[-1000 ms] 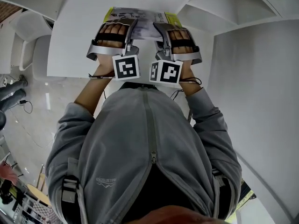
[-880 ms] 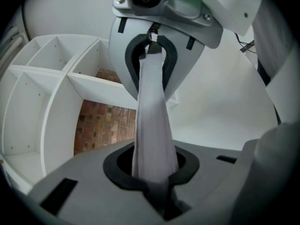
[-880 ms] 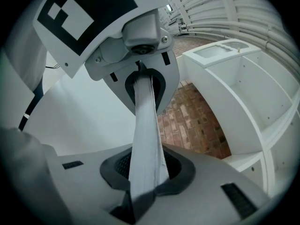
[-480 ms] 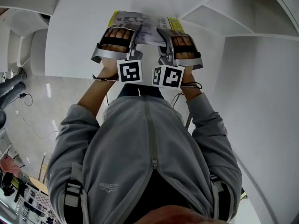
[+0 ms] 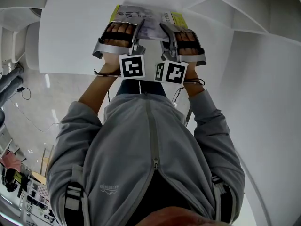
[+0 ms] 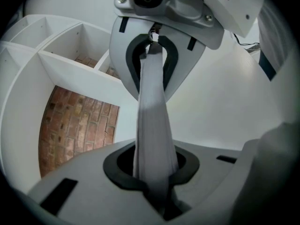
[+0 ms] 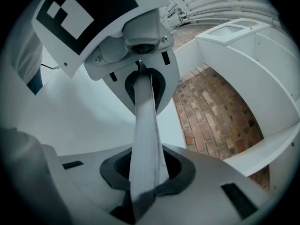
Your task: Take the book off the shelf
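Observation:
The book [image 5: 149, 21] has a grey cover with yellow strips at both ends. It lies flat in front of the person, over a white panel [image 5: 70, 36]. My left gripper [image 5: 137, 36] is shut on its near edge at the left, and my right gripper [image 5: 167, 36] is shut on the same edge at the right. In the left gripper view the book's thin grey edge [image 6: 151, 107] runs from my left gripper [image 6: 152, 175] across to the right gripper [image 6: 152, 46]. In the right gripper view the book [image 7: 145, 121] runs from my right gripper [image 7: 144, 179] to the left gripper [image 7: 140, 74].
White shelf compartments [image 6: 70, 46] with a red brick wall [image 6: 75, 125] behind them lie beside the book; the same shelf [image 7: 243, 55] and brick wall [image 7: 215, 111] show in the right gripper view. A pale floor with cables [image 5: 23, 98] lies at the left.
Both grippers keep their hold on the book. Grippers and book have shifted slightly right in the head view, and the shelf compartments have slid toward the upper right corner.

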